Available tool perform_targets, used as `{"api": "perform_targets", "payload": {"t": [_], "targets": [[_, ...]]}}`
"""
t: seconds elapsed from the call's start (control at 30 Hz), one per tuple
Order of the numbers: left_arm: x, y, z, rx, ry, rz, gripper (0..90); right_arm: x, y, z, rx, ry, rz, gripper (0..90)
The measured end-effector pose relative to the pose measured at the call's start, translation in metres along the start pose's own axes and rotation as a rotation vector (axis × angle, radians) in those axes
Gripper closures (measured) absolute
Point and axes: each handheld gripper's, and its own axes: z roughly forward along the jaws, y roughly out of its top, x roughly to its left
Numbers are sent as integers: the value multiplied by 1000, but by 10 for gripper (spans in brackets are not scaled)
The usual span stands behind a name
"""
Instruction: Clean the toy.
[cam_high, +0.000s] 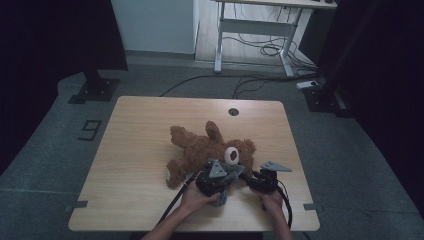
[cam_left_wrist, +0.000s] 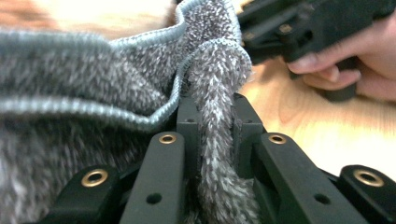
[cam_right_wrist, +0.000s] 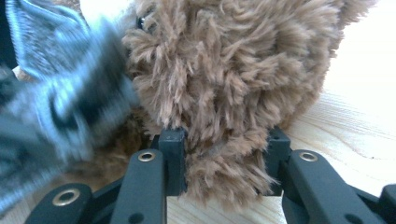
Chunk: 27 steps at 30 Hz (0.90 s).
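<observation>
So the left gripper (cam_high: 216, 181) has its jaws clamped on a bunched fold of the fuzzy grey cloth (cam_left_wrist: 140, 79), which runs right between them, down at the near edge of the counter (cam_high: 130, 150). Just right of it, the right gripper (cam_high: 261, 181) has its jaws squeezed onto the brown teddy bear (cam_high: 205, 150), which lies on its back mid-counter.
</observation>
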Motion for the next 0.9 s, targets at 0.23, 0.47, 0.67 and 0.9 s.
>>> {"api": "perform_targets", "payload": {"t": [0.23, 0.47, 0.67, 0.9], "targets": [[13, -13, 1, 27, -3, -108, 774, 0, 0, 0, 0, 1, 1, 627], [30, -28, -27, -8, 3, -174, 772, -1, 0, 0, 1, 5, -4, 627], [45, -40, -48, -25, 23, -205, 772, -1, 0, 0, 5, 5, -12, 627], [63, -66, -72, -36, 55, -271, 772, 0, 0, 0, 8, 3, -21, 627]]}}
